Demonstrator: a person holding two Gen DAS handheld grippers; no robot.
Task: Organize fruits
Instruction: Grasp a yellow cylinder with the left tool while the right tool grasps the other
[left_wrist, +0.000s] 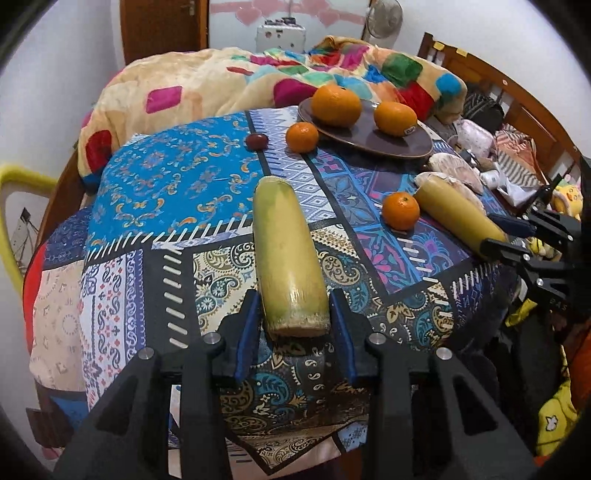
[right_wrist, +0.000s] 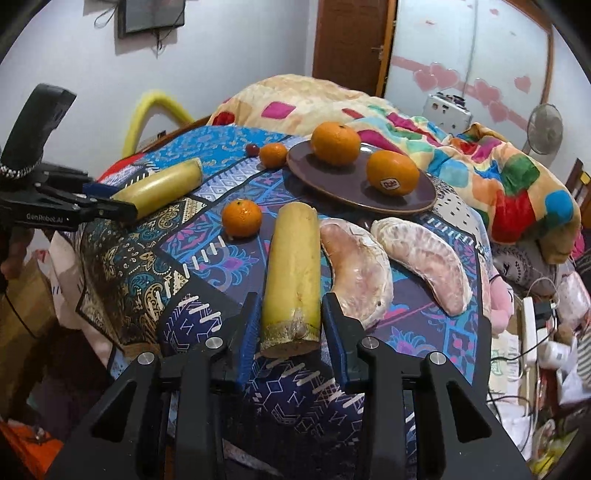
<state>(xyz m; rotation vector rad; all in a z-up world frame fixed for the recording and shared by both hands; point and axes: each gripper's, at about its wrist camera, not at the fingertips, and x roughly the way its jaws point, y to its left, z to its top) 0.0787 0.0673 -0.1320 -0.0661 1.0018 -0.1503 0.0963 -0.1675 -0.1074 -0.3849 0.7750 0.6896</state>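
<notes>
Claws first: my left claw (left_wrist: 293, 317) is pinching the cut end of one yellow-green stalk piece (left_wrist: 288, 254), blue pads tight on both sides, and the rest of it runs straight out ahead of the claw on the patterned cloth (left_wrist: 177, 177). Same deal w/ my right claw (right_wrist: 290, 321), clamped on the butt of the second stalk piece (right_wrist: 293, 269). Just right of that one lie two peeled pomelo wedges (right_wrist: 354, 266), side by side. A small mandarin (right_wrist: 242, 218) sits ahead-left of the right claw. Further out ahead is the brown plate (right_wrist: 332, 184) w/ two oranges (right_wrist: 335, 143) on it, another mandarin (right_wrist: 273, 155) and a tiny red fruit (right_wrist: 252, 149) just left of the plate. Bright blanket (right_wrist: 498, 173) bunched up behind it all.
</notes>
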